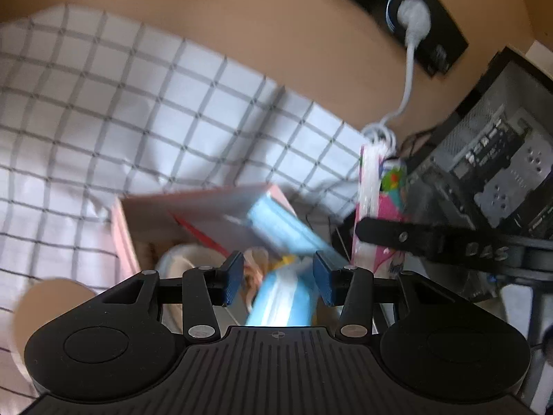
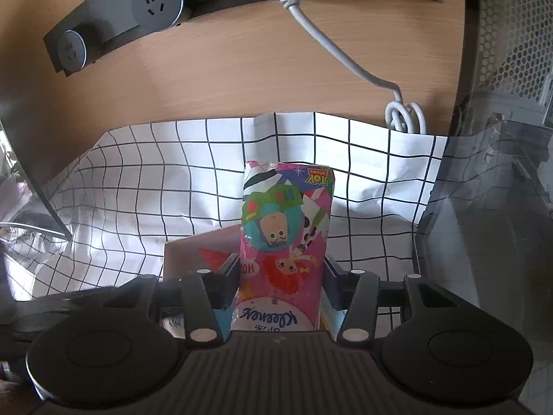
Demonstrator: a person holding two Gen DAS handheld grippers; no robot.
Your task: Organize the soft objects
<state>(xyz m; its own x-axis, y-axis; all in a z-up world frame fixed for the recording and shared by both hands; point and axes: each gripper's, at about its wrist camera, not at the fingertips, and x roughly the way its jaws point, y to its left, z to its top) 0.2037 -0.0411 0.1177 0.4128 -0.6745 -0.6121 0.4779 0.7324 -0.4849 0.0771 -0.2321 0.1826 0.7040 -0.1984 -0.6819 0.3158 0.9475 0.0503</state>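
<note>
A light wooden desk (image 2: 242, 69) carries a white cloth with a black grid (image 2: 138, 190) — rumpled, reaching toward the desk's back edge. There sits a black power strip (image 2: 114, 24), a white cable (image 2: 331, 48) plugged in. At the right edge stands a computer case (image 1: 501, 159) — mesh-sided.

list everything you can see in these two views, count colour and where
tissue pack: 1, pink with cartoon print, between the right gripper's fingers, over the box
pink box: 1, pink, open, on the checked cloth
blue packs: at least 2, light blue, blurred, at the box by the left gripper
checked cloth: 1, white with black grid, on the desk
desk: 1, light wood
socket strip: 1, black, at the back of the desk
cable: 1, white, plugged in, coiled at the cloth edge
computer case: 1, grey metal, right of the cloth
left gripper: 1, black with blue pads, open
right gripper: 1, black, shut on the tissue pack
</note>
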